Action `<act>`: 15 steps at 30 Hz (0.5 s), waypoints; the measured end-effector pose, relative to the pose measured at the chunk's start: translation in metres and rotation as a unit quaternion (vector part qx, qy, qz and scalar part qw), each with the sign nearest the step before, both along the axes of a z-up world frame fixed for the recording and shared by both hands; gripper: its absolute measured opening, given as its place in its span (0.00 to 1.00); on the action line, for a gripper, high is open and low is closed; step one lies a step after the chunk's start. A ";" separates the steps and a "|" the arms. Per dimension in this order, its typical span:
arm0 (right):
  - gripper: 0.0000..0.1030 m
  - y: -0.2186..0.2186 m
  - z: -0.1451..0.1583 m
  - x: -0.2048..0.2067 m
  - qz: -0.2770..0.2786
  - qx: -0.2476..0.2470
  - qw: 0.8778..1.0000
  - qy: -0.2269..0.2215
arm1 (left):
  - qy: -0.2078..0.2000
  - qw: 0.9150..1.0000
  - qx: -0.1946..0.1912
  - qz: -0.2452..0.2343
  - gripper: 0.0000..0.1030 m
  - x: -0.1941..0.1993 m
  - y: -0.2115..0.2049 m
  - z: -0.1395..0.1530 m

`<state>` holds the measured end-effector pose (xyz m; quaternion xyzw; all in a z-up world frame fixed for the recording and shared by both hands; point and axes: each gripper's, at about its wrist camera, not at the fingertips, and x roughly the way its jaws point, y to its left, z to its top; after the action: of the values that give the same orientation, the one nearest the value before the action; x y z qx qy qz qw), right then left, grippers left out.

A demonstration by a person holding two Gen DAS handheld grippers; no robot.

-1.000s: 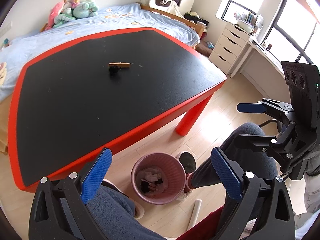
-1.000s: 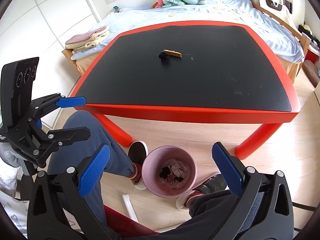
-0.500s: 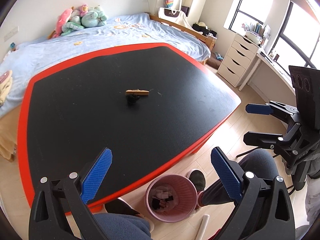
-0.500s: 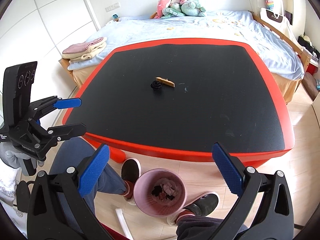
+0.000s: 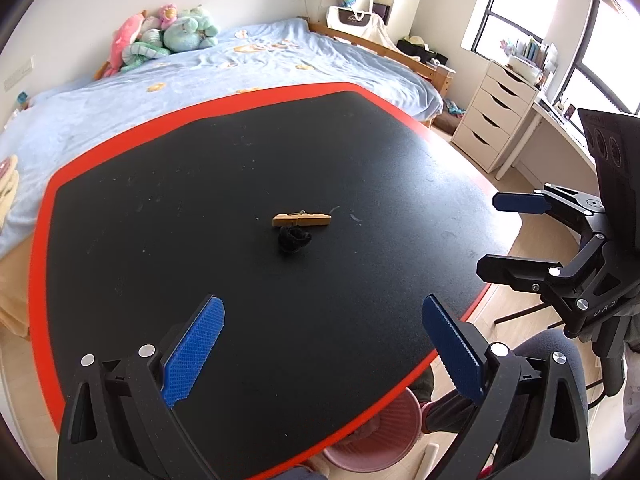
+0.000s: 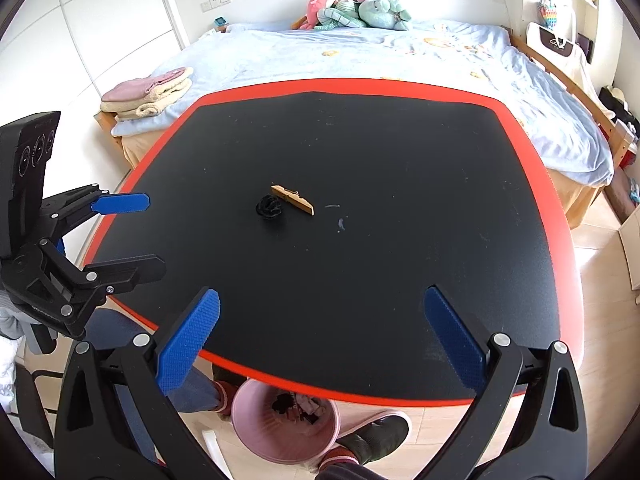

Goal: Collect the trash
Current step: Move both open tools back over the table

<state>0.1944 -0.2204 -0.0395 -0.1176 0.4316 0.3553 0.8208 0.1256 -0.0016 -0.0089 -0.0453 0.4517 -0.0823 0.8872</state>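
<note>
Jaws wide on both grippers; wooden clothespin [image 5: 302,220] touches black wad [image 5: 294,239].

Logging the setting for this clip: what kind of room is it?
A bedroom, most likely a child's: a bed with a blue cover and stuffed toys behind the red-edged table, plus a white drawer unit by the window.

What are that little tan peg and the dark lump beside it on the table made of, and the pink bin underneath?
The peg looks like bare light wood: matte tan, with a small metal spring midway. The dark lump seems soft, perhaps crumpled fabric or hair; too small to tell. The pink bin looks like moulded plastic, with a smooth, ribbed inner wall. The table has a matte black top with a glossy red edge.
</note>
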 end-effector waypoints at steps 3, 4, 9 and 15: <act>0.97 0.009 -0.005 0.015 0.002 -0.005 1.000 -0.003 | 0.007 1.000 0.007 -0.005 0.93 0.012 0.000 -0.008; 0.97 0.012 -0.006 0.020 0.003 -0.005 1.000 -0.003 | 0.009 1.000 0.010 -0.006 0.93 0.016 0.000 -0.011; 0.97 0.031 -0.015 0.046 0.016 -0.011 1.000 -0.001 | 0.020 1.000 0.017 -0.015 0.93 0.034 0.002 -0.027; 0.97 0.051 -0.031 0.074 0.032 -0.019 0.999 0.008 | 0.025 0.999 0.026 -0.029 0.93 0.051 0.003 -0.042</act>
<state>0.2679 -0.1692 -0.0707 -0.1443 0.4406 0.3738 0.8033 0.1765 0.0014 -0.0511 -0.0110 0.4767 -0.0950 0.8739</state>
